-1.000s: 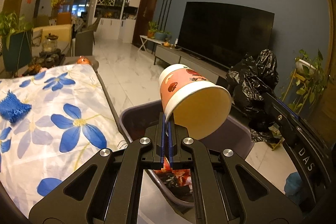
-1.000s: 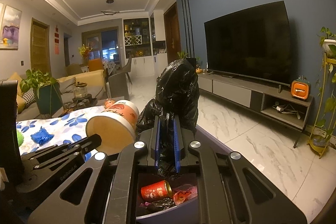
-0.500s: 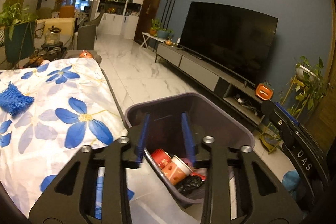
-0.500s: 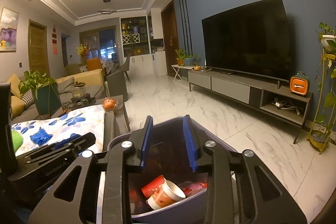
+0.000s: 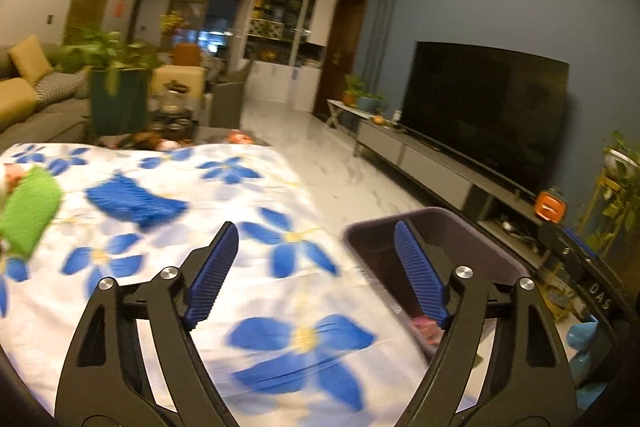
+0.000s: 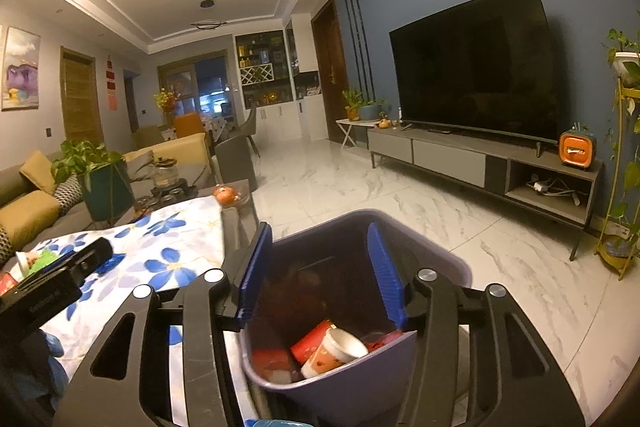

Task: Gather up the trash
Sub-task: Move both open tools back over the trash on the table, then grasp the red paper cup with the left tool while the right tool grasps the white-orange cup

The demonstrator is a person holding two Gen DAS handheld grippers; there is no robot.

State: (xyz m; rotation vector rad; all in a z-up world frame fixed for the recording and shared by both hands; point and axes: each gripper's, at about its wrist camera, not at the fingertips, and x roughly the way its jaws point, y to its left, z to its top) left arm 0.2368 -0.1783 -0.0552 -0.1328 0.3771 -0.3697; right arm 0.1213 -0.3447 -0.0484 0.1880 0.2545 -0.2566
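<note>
Broadly, the white tablecloth printed with blue flowers (image 5: pixel 160 267) takes up most of the left wrist view, and its loose fabric is the first hazard: a low pass with the left gripper (image 5: pixel 316 271) could snag and drag it. That gripper hangs over the cloth with its jaws spread wide and nothing between them.

Next, the dark purple plastic bin (image 6: pixel 456 267) stands on the floor just beside the table edge, under the right gripper (image 6: pixel 320 271), whose jaws are likewise spread and empty. A careless knock from either tool could tip it and spill what is collected.

Inside lie a red-patterned paper cup with a white inside (image 6: pixel 332 351) and a red can (image 6: pixel 312 341).

Farther off on the cloth, a blue knitted cloth (image 5: pixel 132 201) and a green knitted piece (image 5: pixel 28 211) look blurred; mistaking them for trash is a risk.
</note>
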